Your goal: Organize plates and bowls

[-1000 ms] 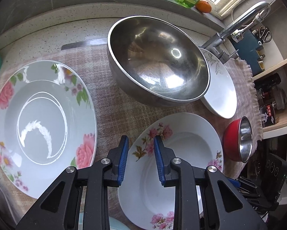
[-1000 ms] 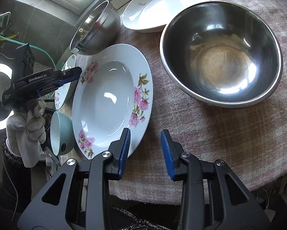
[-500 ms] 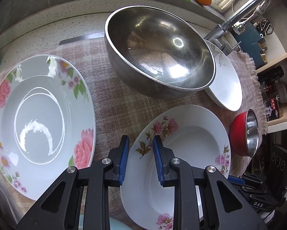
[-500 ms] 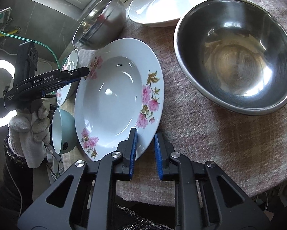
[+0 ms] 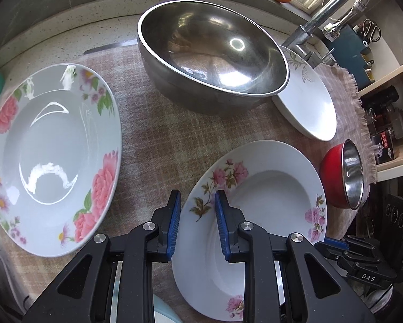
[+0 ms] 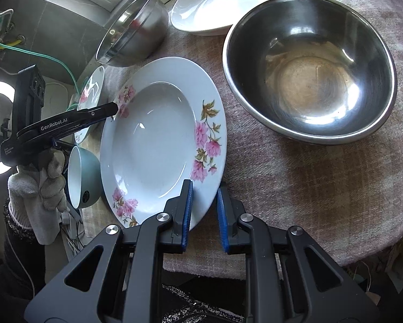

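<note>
Pinching the floral plate (image 6: pixel 153 145), flat on the tabletop (image 6: pixel 309 188) beside the steel bowl (image 6: pixel 309 80), at its near rim with the clamped jaws of the right gripper (image 6: pixel 202 210). Hovering the left gripper (image 5: pixel 196 215) over the opposite rim with narrowly parted, empty jaws.

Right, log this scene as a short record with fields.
held item: white plate with pink flowers
right claw: shut on its near rim
left claw: astride the opposite rim, grip unclear
nearby: big steel bowl, grey plate, red bowl, teal bowl
surface: checked cloth
</note>
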Motion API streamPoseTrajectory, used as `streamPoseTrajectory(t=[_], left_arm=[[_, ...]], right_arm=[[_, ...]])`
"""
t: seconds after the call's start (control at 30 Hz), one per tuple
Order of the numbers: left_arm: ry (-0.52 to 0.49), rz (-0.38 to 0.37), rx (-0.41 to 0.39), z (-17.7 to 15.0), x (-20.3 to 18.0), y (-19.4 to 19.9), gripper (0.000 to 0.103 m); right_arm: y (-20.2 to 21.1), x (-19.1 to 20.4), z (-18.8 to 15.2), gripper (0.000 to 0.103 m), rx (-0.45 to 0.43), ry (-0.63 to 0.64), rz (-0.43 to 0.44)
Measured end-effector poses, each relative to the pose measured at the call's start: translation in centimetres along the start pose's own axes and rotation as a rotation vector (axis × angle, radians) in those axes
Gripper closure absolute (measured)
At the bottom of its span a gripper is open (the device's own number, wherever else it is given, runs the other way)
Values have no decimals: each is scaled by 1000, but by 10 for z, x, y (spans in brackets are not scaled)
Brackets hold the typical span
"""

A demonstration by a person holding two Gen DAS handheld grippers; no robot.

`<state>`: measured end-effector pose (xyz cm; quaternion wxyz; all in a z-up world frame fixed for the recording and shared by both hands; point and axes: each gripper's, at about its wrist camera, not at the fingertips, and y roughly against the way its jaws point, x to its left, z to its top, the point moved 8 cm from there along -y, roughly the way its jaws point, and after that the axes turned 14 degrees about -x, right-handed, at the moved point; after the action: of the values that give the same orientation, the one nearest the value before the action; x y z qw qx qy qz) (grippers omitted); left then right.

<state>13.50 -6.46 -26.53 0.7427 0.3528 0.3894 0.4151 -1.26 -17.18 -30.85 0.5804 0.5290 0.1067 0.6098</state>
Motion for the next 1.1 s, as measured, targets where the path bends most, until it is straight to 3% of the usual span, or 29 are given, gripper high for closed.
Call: streamPoseTrajectory(t=[0.8,1.1], left_arm=[[12,-10,-4,-19,-8,5,79],[8,-17,-8,-18,-3,12,79]], right_arm=[[-7,7,-10,83,39,39,-23],[2,8,-10,76,11,76,-68]])
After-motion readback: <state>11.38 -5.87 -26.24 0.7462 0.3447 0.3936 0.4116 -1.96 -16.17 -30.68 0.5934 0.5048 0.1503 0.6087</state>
